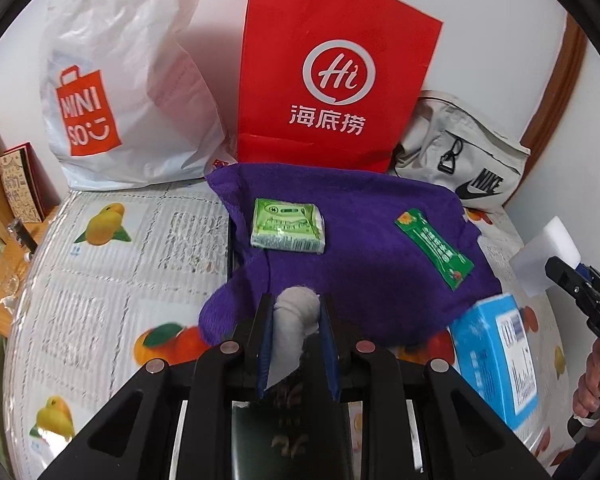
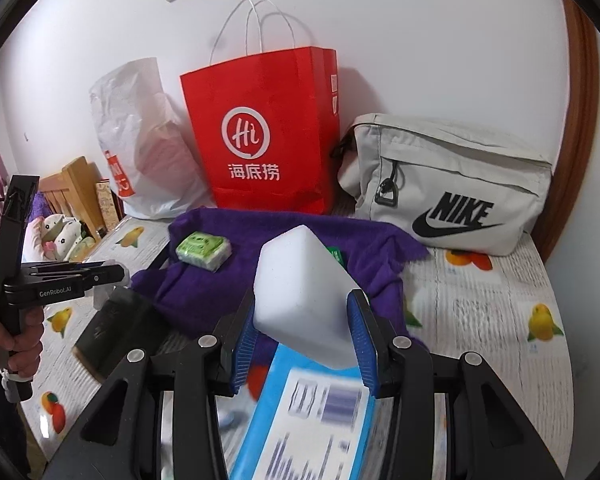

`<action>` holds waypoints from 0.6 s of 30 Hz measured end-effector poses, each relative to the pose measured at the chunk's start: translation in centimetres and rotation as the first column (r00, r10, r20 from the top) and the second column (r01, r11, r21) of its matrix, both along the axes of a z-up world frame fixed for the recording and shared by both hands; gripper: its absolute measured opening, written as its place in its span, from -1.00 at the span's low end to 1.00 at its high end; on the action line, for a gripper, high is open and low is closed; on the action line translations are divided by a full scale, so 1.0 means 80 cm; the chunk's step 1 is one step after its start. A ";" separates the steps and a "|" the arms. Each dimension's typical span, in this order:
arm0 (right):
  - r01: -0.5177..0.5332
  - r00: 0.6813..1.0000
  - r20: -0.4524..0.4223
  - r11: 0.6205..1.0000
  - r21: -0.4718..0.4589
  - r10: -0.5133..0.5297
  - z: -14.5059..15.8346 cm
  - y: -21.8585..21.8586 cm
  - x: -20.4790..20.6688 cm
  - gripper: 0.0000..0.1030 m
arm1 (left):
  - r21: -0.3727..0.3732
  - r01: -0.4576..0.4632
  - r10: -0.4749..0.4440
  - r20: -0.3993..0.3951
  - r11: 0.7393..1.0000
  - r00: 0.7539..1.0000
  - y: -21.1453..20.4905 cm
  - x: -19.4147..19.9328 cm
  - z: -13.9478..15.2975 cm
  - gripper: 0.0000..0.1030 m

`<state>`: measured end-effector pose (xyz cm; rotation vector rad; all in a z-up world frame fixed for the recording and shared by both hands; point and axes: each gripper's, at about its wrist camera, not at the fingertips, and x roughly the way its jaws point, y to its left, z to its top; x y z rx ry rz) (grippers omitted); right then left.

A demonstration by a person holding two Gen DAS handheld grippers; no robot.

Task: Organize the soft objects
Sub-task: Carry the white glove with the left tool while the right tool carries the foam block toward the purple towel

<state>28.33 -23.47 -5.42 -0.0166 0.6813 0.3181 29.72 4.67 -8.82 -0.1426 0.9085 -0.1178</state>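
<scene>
My left gripper is shut on a grey-white sock, held over the near edge of a purple cloth spread on the table. A green tissue pack and a green sachet lie on the cloth. My right gripper is shut on a white sponge block, held above a blue box. The right gripper with the sponge shows at the right edge of the left wrist view. The left gripper shows at the left of the right wrist view.
A red paper bag, a white Miniso plastic bag and a grey Nike pouch stand against the back wall. The table has a fruit-print cover. A dark flat object hangs under the left gripper. Wooden furniture stands far left.
</scene>
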 end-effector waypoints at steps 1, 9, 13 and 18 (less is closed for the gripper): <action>-0.002 1.000 -0.002 1.000 -0.006 0.002 -0.002 0.001 0.007 -0.15 | -0.009 0.001 -0.001 -0.006 1.000 1.000 0.000 0.007 -0.002 -0.59; -0.016 0.999 -0.033 0.999 -0.035 0.015 -0.022 0.010 0.067 -0.15 | 0.006 -0.006 0.007 -0.051 1.000 0.999 -0.005 0.059 -0.018 -0.59; -0.029 0.997 -0.075 0.998 -0.047 0.026 -0.037 0.018 0.090 -0.15 | 0.007 -0.010 0.010 -0.090 1.000 0.996 -0.009 0.078 -0.032 -0.59; -0.042 0.993 -0.114 0.997 -0.072 0.034 -0.055 0.026 0.108 -0.15 | -0.004 -0.007 0.006 -0.138 1.000 0.990 -0.011 0.094 -0.048 -0.58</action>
